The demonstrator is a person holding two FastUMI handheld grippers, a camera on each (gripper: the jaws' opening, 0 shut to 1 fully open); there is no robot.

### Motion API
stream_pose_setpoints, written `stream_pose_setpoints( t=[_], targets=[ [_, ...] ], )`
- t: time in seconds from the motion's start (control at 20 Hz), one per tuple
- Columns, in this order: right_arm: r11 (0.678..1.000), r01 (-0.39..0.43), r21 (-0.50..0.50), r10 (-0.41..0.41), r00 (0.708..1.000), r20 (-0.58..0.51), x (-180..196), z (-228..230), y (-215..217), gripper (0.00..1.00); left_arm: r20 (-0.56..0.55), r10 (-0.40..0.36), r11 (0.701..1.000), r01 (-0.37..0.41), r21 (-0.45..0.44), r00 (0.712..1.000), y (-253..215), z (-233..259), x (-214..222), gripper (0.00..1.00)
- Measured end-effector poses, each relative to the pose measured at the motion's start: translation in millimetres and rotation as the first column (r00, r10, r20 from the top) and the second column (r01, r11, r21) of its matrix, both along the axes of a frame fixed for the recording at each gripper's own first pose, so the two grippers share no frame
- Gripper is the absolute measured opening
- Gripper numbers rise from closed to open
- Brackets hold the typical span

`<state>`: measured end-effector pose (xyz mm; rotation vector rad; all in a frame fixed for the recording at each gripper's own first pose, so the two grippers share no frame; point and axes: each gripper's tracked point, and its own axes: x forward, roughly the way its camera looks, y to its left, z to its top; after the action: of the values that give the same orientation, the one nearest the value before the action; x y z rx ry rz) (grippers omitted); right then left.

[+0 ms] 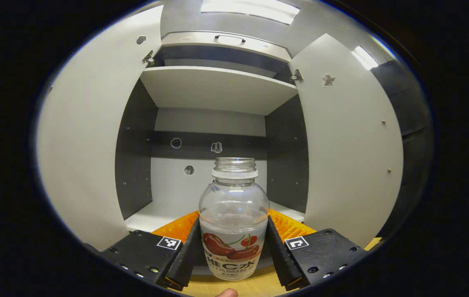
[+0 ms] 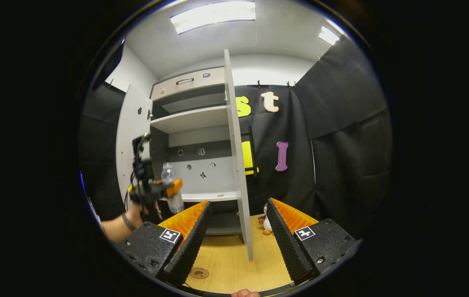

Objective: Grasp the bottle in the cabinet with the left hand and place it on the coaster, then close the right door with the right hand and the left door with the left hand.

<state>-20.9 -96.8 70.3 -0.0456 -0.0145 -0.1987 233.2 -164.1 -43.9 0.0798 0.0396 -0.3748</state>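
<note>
Two fingers of my left gripper (image 1: 233, 247) clamp clear capless plastic bottle (image 1: 233, 222) at labelled belly, upright between jaws, before cabinet. Light, part-filled, smooth; squeezable, spill risk. My right gripper (image 2: 236, 231) spread, empty.

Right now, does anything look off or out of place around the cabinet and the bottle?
One thing: the bottle has no cap, its neck open, with liquid inside, while the left claw holds it upright by the sides. Tilting it could spill. Both cabinet doors, left door and right door, stand open. No spill or damage shows.
</note>
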Motion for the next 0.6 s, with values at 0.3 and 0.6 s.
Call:
stream_pose_setpoints(
  t=[0.3, 0.6],
  targets=[
    [0.996, -0.014, -0.084, 0.014, 1.000, 0.007, -16.6, 33.2, 6.7, 0.82, 0.048, 0.075, 0.991, -0.080, 0.104, 0.996, 23.2, -89.3, -72.1, 0.76],
    [0.993, -0.010, -0.115, 0.007, 1.000, -0.021, -30.1, 44.5, 22.7, 0.82, -0.096, 0.114, 0.993, -0.114, 0.011, 0.989, 18.3, -188.6, -114.0, 0.76]
  ],
)
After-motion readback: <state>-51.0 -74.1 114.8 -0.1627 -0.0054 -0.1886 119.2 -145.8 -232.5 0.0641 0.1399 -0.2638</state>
